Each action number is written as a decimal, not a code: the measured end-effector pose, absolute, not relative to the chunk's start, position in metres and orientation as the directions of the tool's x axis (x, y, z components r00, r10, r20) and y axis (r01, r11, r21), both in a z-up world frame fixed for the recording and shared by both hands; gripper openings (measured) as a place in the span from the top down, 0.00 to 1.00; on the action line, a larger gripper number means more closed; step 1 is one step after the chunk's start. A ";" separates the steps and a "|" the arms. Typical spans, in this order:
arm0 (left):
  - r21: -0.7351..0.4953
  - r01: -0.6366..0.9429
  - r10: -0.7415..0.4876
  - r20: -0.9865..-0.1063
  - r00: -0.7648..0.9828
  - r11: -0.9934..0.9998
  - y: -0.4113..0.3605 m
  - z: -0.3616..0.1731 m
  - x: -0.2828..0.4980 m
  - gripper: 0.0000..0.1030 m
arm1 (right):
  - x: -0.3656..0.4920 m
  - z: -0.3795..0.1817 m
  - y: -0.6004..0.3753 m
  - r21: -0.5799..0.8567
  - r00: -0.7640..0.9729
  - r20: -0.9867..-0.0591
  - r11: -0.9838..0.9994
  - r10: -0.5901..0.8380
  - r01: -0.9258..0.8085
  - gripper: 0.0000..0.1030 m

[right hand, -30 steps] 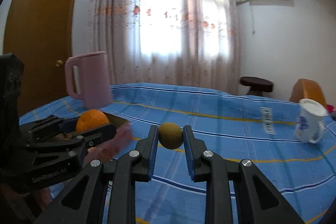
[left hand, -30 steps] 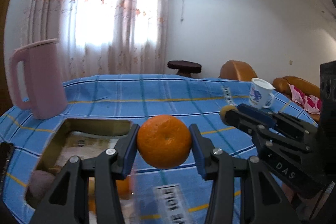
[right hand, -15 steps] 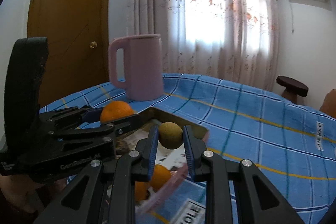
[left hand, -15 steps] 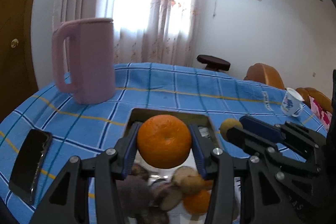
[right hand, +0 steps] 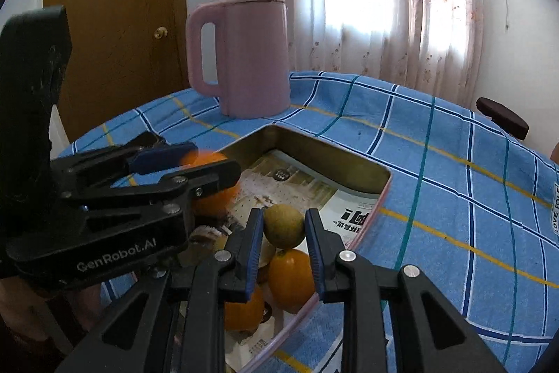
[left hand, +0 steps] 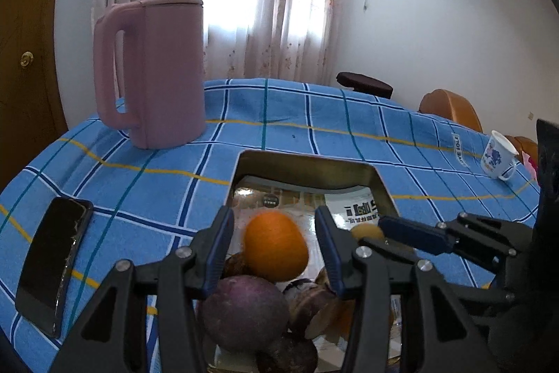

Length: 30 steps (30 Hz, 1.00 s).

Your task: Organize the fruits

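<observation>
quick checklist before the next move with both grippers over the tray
1. Left gripper lets go of the orange: ok, its jaws are opening and gaps show on both sides of the blurred orange.
2. Orange is over the tray: ok, the tray and the fruit pile lie under it.
3. Right gripper holds the small green-brown fruit: ok, shut on it.
4. That fruit is over the tray: ok, the tray floor and an orange fruit lie below.
5. Grippers clear of each other: cannot tell, they sit close.
6. Phone and pink jug out of the way: ok, both outside the tray.
</observation>
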State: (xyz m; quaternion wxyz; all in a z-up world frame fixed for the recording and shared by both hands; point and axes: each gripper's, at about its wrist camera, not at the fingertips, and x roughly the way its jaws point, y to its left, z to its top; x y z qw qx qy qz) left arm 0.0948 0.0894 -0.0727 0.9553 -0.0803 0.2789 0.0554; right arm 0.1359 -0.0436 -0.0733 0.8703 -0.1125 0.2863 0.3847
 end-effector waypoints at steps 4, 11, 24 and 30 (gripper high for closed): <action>-0.111 -0.157 0.078 -0.517 0.852 0.981 0.087 -0.068 0.086 0.29 | 0.134 -0.073 -0.045 0.027 0.541 -0.584 0.681 0.605 -0.732 0.68; -0.135 -0.156 0.075 -0.471 0.879 0.979 0.088 -0.061 0.067 0.20 | 0.126 -0.069 -0.061 0.040 0.568 -0.557 0.703 0.606 -0.710 0.55; -0.120 -0.139 0.081 -0.393 0.916 0.983 0.074 -0.044 0.043 0.08 | 0.099 -0.046 -0.105 -0.025 0.720 -0.448 0.797 0.530 -0.603 0.44; -0.109 -0.131 0.079 -0.390 0.918 0.985 0.068 -0.043 0.041 0.05 | 0.093 -0.041 -0.115 -0.027 0.739 -0.427 0.809 0.522 -0.587 0.41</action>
